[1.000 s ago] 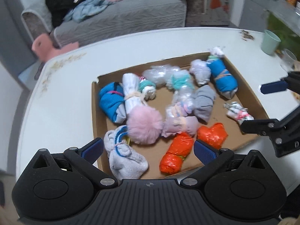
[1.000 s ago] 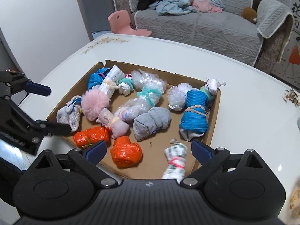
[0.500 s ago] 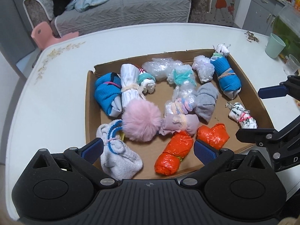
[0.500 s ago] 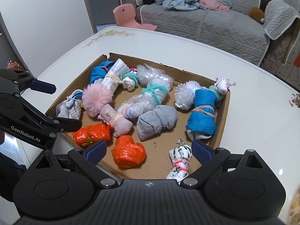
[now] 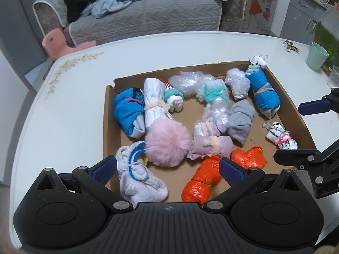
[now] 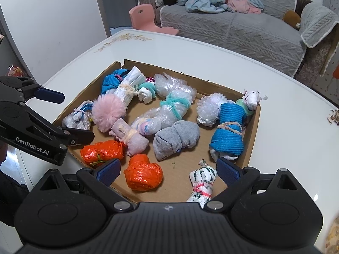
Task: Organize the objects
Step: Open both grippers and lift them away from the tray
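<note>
A shallow cardboard tray [image 5: 109, 116] [image 6: 253, 139] on a white table holds several tied bundles: a pink pom-pom [image 5: 167, 142] [image 6: 108, 112], two orange bundles [image 5: 201, 182] [image 6: 143, 174], a grey sock roll [image 5: 240, 120] [image 6: 175, 139], blue rolls [image 5: 263, 94] [image 6: 228, 135], bubble-wrap bundles [image 5: 213, 97] and a white-and-green bundle [image 5: 279, 136] [image 6: 202, 182]. My left gripper [image 5: 167, 168] is open and empty above the tray's near-left edge; it also shows in the right wrist view [image 6: 72, 116]. My right gripper [image 6: 167, 168] is open and empty above the near-right edge; it also shows in the left wrist view [image 5: 300, 131].
A green cup [image 5: 316, 56] and a clear glass [image 5: 333, 76] stand at the table's right side. A grey sofa [image 5: 144, 14] with clothes and a pink child's chair [image 6: 146, 19] lie beyond the table. Crumbs [image 5: 291, 46] sit near the far right edge.
Both grippers have drawn back and risen a little, so the tray sits farther away and more of the table shows. Both stay open. The bundles have not moved.
</note>
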`<act>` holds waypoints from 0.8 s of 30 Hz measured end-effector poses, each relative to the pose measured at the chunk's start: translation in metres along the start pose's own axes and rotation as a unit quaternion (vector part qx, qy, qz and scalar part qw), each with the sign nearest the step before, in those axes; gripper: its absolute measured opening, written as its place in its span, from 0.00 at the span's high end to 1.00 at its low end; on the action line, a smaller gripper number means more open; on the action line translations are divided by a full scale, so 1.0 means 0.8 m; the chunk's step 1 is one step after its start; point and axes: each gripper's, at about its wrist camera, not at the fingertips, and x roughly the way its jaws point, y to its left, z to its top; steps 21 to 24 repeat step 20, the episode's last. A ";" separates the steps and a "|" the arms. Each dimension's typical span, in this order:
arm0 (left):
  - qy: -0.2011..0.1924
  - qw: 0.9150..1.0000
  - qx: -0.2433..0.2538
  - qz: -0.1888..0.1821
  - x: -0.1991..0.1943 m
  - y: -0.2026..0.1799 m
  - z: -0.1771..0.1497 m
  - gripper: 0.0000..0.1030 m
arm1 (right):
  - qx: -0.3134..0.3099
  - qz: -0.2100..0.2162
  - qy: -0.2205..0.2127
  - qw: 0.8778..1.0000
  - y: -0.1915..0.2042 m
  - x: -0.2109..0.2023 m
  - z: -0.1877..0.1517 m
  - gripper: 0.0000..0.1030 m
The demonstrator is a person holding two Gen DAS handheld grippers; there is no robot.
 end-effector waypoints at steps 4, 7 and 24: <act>0.003 1.000 -0.007 0.000 0.001 0.004 0.001 0.00 | -0.001 0.000 0.000 1.000 -0.002 0.001 0.001 0.07; 0.008 1.000 -0.008 -0.001 0.003 0.003 0.003 0.00 | -0.003 0.002 0.000 1.000 -0.002 0.002 0.001 0.07; -0.011 1.000 -0.014 -0.003 -0.004 0.012 0.010 0.01 | -0.011 0.002 0.006 1.000 0.001 0.006 0.000 0.07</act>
